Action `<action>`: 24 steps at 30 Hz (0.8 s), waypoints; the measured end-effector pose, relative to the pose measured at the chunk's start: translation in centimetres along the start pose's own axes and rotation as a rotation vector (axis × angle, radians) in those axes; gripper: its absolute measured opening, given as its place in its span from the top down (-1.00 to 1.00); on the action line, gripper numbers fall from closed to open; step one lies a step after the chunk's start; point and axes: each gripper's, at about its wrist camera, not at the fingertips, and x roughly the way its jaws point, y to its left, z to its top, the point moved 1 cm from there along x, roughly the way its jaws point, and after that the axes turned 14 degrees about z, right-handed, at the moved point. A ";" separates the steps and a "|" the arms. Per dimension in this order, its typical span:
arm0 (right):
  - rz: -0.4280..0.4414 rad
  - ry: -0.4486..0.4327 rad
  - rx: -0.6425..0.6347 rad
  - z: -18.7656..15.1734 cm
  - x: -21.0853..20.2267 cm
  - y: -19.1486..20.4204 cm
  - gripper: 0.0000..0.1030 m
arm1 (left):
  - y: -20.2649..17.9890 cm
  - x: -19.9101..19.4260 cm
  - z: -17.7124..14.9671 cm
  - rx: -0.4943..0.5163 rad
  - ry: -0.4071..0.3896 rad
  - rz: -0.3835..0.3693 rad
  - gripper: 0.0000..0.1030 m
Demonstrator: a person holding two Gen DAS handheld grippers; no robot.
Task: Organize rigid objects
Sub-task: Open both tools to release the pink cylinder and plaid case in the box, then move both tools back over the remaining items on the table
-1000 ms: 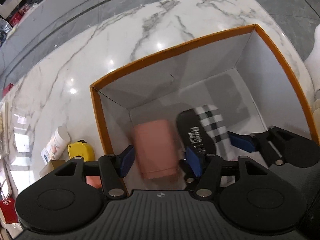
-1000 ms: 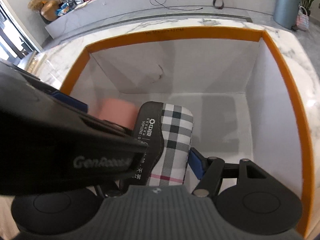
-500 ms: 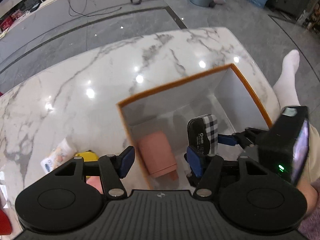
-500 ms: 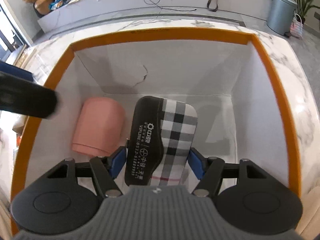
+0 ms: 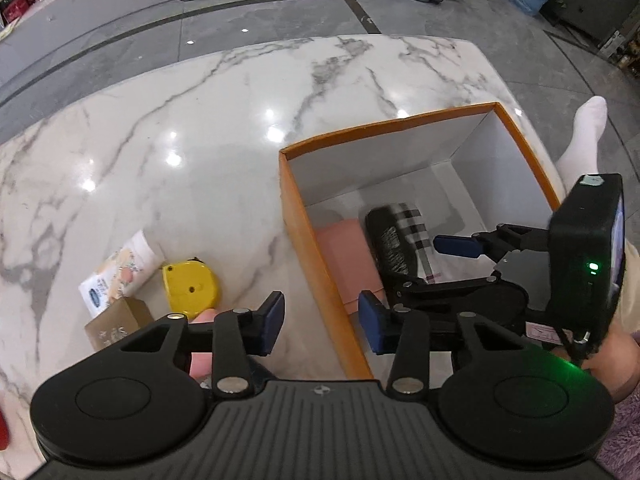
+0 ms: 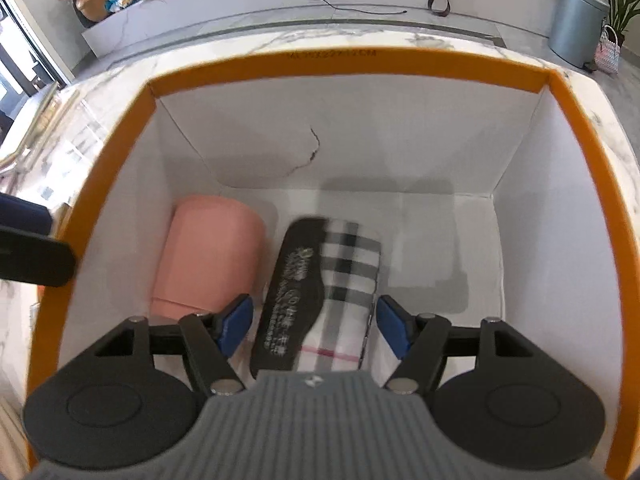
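The left tool (image 5: 321,325) was closing on nothing above the table (image 5: 208,120); the right tool (image 6: 314,326) stood open astride the plaid case (image 6: 326,292) inside the orange box (image 6: 344,65).

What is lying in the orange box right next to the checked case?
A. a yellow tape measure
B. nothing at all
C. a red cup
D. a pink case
D: the pink case lies on the floor of the orange box, just left of the checked case; the yellow tape measure is outside on the marble table.
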 end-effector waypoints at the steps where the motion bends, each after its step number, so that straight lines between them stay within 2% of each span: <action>1: 0.004 -0.007 -0.004 0.0 -0.2 0.0 -0.35 | 0.0 0.1 -0.1 -0.001 0.000 -0.009 0.08; 7: 0.026 0.025 0.041 -0.4 0.3 -0.2 -0.31 | 0.3 -0.3 -0.4 -0.003 -0.019 -0.019 0.13; 9: 0.025 0.035 0.037 -0.3 0.7 -0.1 -0.23 | 0.7 -0.7 -0.7 -0.001 -0.035 -0.020 0.13; 13: 0.040 0.019 0.024 -0.6 0.3 0.1 -0.17 | 2.0 -1.7 -1.5 0.010 -0.061 -0.003 0.13; 16: 0.015 -0.026 0.018 -0.8 -0.9 0.4 -0.15 | 3.8 -2.6 -2.4 -0.009 -0.060 0.028 0.13; 21: 0.004 -0.101 -0.094 -1.6 -4.8 4.8 -0.14 | 6.7 -4.0 -4.9 -0.018 -0.067 0.090 0.13; 24: 0.024 -0.145 -0.136 -1.7 -7.1 7.7 -0.10 | 8.2 -4.3 -6.7 -0.035 -0.044 0.117 0.15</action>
